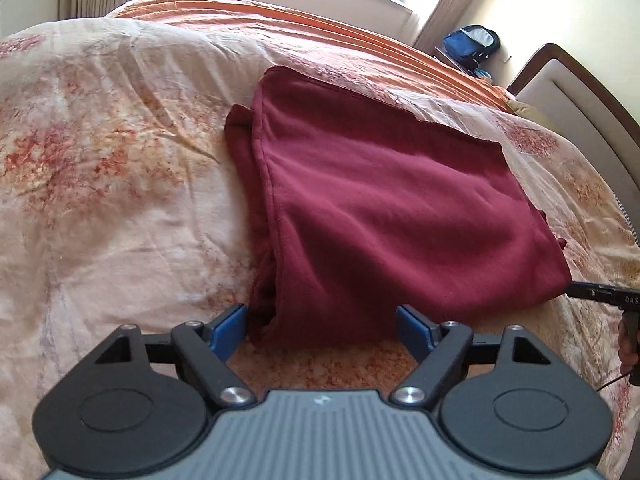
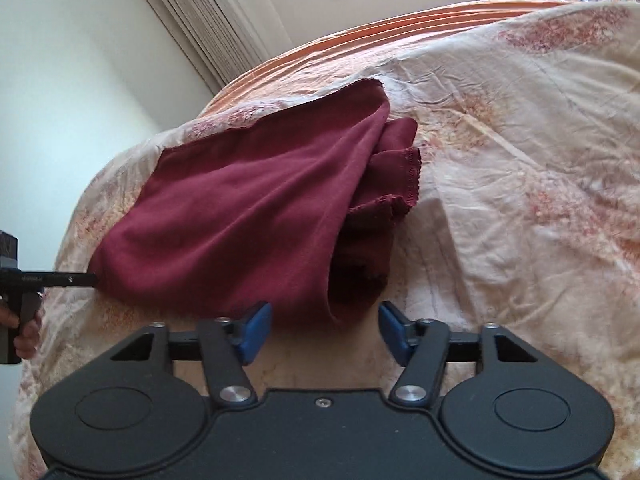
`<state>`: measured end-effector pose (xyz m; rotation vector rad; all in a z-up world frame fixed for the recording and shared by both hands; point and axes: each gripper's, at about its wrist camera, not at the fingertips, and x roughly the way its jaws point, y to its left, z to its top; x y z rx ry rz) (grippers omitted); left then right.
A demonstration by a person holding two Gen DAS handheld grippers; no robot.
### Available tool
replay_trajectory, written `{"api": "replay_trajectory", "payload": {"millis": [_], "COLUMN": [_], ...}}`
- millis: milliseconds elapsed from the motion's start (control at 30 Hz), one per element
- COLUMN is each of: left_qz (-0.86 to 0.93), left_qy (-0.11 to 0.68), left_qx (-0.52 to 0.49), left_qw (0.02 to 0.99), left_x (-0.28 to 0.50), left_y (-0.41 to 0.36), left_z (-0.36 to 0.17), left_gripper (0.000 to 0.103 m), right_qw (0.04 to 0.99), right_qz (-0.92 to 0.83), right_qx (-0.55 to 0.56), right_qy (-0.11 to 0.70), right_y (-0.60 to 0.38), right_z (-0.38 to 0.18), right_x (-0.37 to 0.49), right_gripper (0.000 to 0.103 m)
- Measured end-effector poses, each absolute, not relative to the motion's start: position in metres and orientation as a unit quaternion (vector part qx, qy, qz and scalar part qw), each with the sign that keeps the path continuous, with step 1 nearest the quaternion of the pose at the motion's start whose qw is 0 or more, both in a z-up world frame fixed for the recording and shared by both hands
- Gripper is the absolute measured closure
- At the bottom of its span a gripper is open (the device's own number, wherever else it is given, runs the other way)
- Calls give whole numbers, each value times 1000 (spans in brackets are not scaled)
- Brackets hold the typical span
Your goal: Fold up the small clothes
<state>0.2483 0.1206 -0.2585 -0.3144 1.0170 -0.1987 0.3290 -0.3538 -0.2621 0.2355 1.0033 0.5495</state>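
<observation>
A dark red garment point(image 1: 384, 208) lies folded in layers on the floral bedspread point(image 1: 104, 208). My left gripper point(image 1: 320, 330) is open, its blue fingertips point(image 1: 230, 326) on either side of the garment's near left corner, holding nothing. In the right wrist view the same garment point(image 2: 240, 216) lies with loose layered edges on its right side. My right gripper point(image 2: 324, 334) is open at the garment's near right corner, holding nothing. Each gripper's black body shows at the edge of the other view: the right one point(image 1: 608, 294) and the left one point(image 2: 48, 280).
An orange ribbed blanket point(image 1: 320, 28) covers the far part of the bed. A headboard point(image 1: 580, 96) stands at the right, a blue bag point(image 1: 472, 44) beside it. Curtains point(image 2: 208, 24) and a window are behind the bed.
</observation>
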Motion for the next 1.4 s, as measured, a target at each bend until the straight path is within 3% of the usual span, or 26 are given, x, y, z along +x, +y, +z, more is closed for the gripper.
{"api": "replay_trajectory", "payload": {"millis": [133,200,267,333,367,433,467,533,833,933,967,1000,1267,1333,1367,1400], "left_qz": [-101,-109,-116,-119,-121,-130,-141,-164,-147,-121,-119,-119,-138,-133,-131,-131], "left_qy": [488,494,505,513,515,520,523,516,511,489,484,480,485,490,494,497], "left_qx": [-157,-162,-166,-169,-171,-177,-187,-207,-206,-208,-207,-204,-204,-217,-221,-223], "left_qw": [853,847,839,833,831,826,819,815,821,839,842,845,839,834,831,829], "left_x": [252,254,257,257,257,256,255,246,212,216,219,222,246,250,252,253], "left_y": [125,124,124,124,124,125,128,134,149,156,156,157,156,157,157,156], "left_z": [-261,-265,-272,-277,-279,-281,-282,-279,-277,-269,-266,-264,-267,-273,-276,-279], "left_gripper": [22,23,23,23,28,65,92,103,102,75,61,56,57,70,86,91], "right_qw": [834,829,824,818,814,808,803,795,784,784,783,782,780,780,780,781], "right_qz": [274,292,303,308,312,320,327,340,341,336,337,338,336,337,338,338], "right_qx": [110,105,94,92,94,98,108,139,152,133,130,130,140,139,137,135], "right_qy": [466,466,470,477,480,486,486,483,495,505,507,508,508,509,508,508], "right_y": [-351,-348,-343,-340,-339,-341,-344,-355,-372,-359,-356,-354,-352,-351,-351,-350], "right_z": [-261,-259,-260,-264,-266,-268,-268,-264,-256,-262,-263,-264,-268,-270,-271,-272], "right_x": [338,343,345,347,348,347,347,344,329,330,330,329,333,333,334,334], "right_gripper": [61,77,77,83,96,99,99,100,99,87,81,76,73,73,74,85]}}
